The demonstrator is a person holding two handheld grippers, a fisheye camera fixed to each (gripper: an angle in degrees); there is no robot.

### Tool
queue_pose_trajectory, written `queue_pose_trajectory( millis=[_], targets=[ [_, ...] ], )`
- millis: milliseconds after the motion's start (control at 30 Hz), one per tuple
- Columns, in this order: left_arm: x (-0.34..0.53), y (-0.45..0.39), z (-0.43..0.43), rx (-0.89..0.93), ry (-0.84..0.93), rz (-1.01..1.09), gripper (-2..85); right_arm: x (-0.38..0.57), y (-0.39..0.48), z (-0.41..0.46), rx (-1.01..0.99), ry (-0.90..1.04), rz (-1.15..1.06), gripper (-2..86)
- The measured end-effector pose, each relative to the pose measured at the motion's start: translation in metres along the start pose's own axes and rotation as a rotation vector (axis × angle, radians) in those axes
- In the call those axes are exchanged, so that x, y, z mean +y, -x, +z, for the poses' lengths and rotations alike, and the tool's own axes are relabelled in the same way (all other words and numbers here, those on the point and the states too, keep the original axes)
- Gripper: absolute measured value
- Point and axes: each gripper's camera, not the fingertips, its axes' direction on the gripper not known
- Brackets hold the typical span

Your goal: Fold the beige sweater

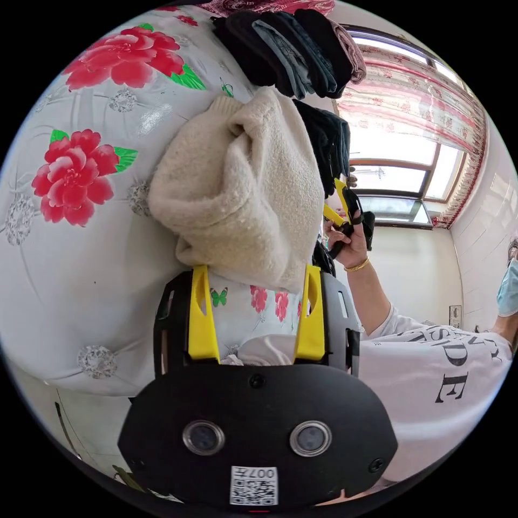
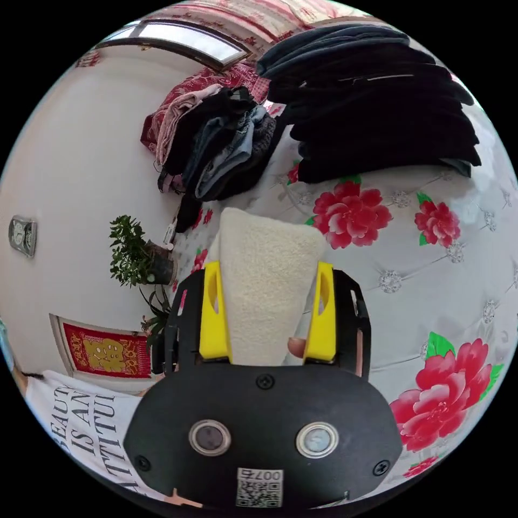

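Observation:
The beige sweater (image 1: 237, 183) lies in a thick folded bundle on the floral bed cover (image 1: 81, 259). In the left gripper view my left gripper (image 1: 258, 268) is open, its yellow jaws wide apart with the bundle's near edge at their tips. My right gripper (image 1: 339, 208), held by a hand (image 1: 350, 245), sits at the bundle's far right side. In the right gripper view my right gripper (image 2: 268, 264) is open too. A wedge of the sweater (image 2: 264, 280) reaches in between its jaws, wide at the tips and narrowing toward the body.
A stack of folded dark clothes (image 2: 377, 108) stands on the bed cover (image 2: 431, 280) just past the sweater. A looser heap of dark and denim clothes (image 2: 221, 145) lies beside it. A potted plant (image 2: 135, 253) stands by the wall, a window (image 1: 399, 156) to the right.

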Motion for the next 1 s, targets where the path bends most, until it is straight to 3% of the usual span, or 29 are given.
queue_pose_trajectory(
  millis=[167, 267, 400, 533, 767, 1000],
  targets=[
    [-0.016, 0.012, -0.007, -0.035, 0.025, -0.085, 14.6, -0.023, -0.059, 0.043, -0.135, 0.188, 0.155, 17.2],
    [-0.021, 0.017, -0.011, -0.026, 0.004, -0.092, 10.0, -0.014, -0.090, 0.041, -0.344, 0.135, 0.250, 14.6],
    [-0.032, 0.000, -0.024, -0.004, -0.013, 0.006, 7.2, 0.008, -0.102, 0.006, -0.407, 0.052, 0.224, 11.2],
    [-0.046, -0.029, -0.044, 0.131, -0.065, 0.106, 6.6, 0.031, -0.099, -0.039, -0.465, -0.015, 0.200, 9.4],
    [-0.066, -0.088, -0.032, 0.115, -0.049, 0.259, 6.5, 0.050, -0.082, -0.103, -0.521, -0.138, 0.155, 8.2],
    [-0.071, -0.135, -0.017, 0.219, -0.058, 0.337, 6.4, 0.063, -0.070, -0.173, -0.537, -0.226, 0.129, 7.7]
  ],
)
